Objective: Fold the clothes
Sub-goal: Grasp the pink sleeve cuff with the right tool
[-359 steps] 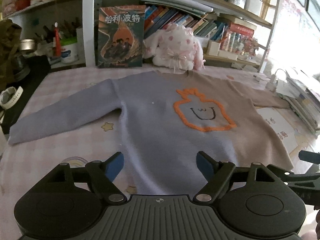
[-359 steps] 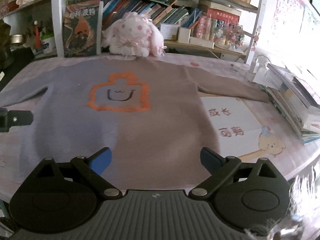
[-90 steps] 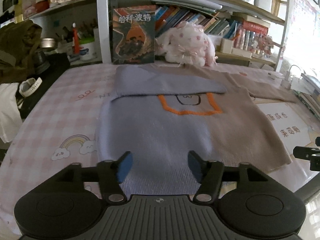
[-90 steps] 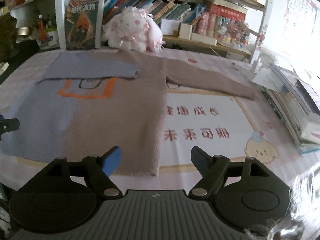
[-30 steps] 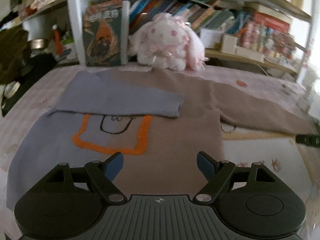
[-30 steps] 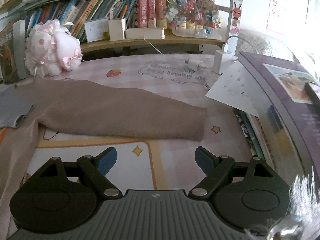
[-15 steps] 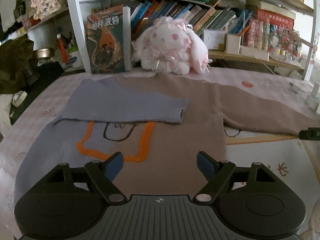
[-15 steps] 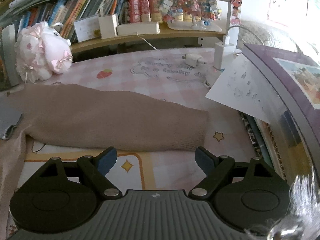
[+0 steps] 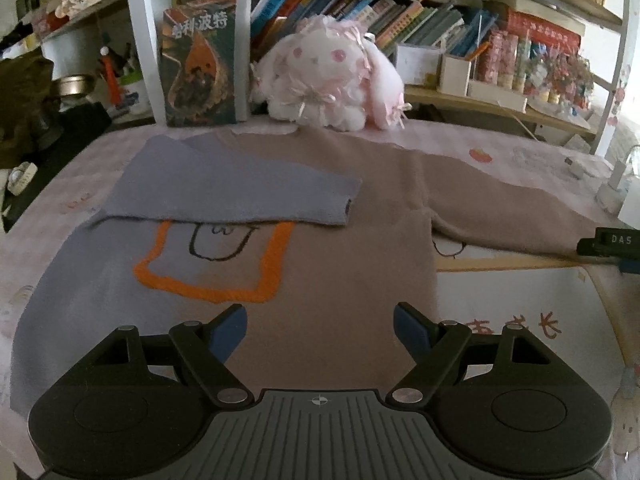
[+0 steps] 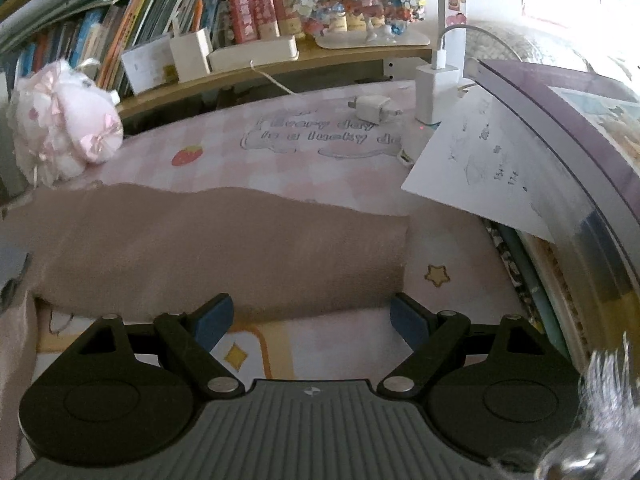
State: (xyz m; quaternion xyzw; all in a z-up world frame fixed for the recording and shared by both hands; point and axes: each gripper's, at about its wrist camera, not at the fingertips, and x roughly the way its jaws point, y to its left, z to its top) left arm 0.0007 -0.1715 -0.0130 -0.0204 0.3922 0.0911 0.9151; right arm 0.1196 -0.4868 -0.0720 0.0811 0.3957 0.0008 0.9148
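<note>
Sweater (image 9: pixel 340 280) flat on table, one sleeve (image 10: pixel 224 248) unfolded; right gripper (image 10: pixel 310 320), fingers spread empty, should pinch its cuff squarely; left gripper (image 9: pixel 320 326) also spread.

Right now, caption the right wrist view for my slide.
Open right hand-held gripper hovers by the sweater's unfolded tan sleeve.

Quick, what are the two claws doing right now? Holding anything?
Left claw: open, holding nothing, above the sweater.
Right claw: open, holding nothing, near the brown sleeve.
</note>
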